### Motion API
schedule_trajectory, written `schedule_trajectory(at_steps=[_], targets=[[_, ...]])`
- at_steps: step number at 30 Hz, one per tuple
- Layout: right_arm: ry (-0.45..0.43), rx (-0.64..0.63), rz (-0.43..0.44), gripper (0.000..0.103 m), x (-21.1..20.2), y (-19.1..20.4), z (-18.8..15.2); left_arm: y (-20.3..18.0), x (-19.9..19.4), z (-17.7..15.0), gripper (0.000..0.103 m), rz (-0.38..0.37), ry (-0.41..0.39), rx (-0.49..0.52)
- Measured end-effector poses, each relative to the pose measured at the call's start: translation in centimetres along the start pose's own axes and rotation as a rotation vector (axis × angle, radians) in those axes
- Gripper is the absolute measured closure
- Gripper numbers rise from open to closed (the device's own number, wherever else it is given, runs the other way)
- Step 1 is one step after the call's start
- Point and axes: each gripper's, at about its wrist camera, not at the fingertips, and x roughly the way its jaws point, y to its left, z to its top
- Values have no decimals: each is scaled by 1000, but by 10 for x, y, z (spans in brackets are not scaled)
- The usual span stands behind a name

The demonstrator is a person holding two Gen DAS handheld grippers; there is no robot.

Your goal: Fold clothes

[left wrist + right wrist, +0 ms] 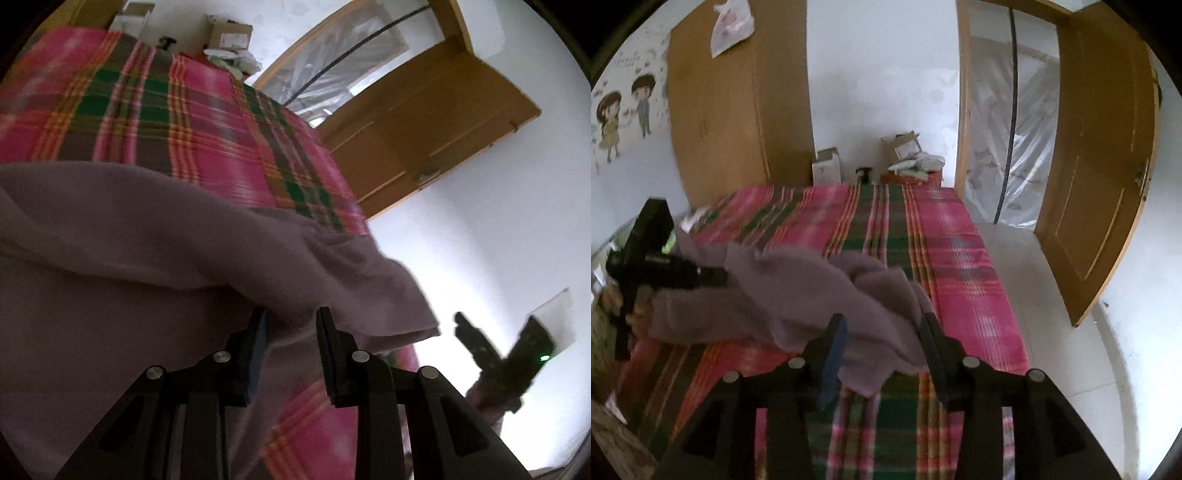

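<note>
Mauve garment (798,295) bunched near the bed (960,258) foot edge; left tongs (291,325) and right tongs (882,328) both parted around loose folds, gripping nothing; closing may pinch several layers, skewing the fold.

The room is dim, with soft daylight probably coming through the plastic-covered doorway (1008,147). White walls glare in the left wrist view. Both fisheye pictures bend strongly at the edges, and motion blur softens the purple cloth (147,240).

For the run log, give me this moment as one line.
mauve fabric garment crumpled on plaid bedspread | left gripper open, at cloth | right gripper open, at cloth edge
</note>
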Motion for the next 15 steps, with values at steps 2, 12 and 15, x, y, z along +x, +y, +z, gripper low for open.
schedule_trajectory(at_steps=[2,12,15], targets=[[13,-31,22,59,10,10,4,0,2,3,75,-27,2,-27],[111,-431,-144,50,69,66,-9,2,17,34,75,0,-38,-95],[88,-368,-123,62,66,55,1,1,19,45,75,0,-65,-108]])
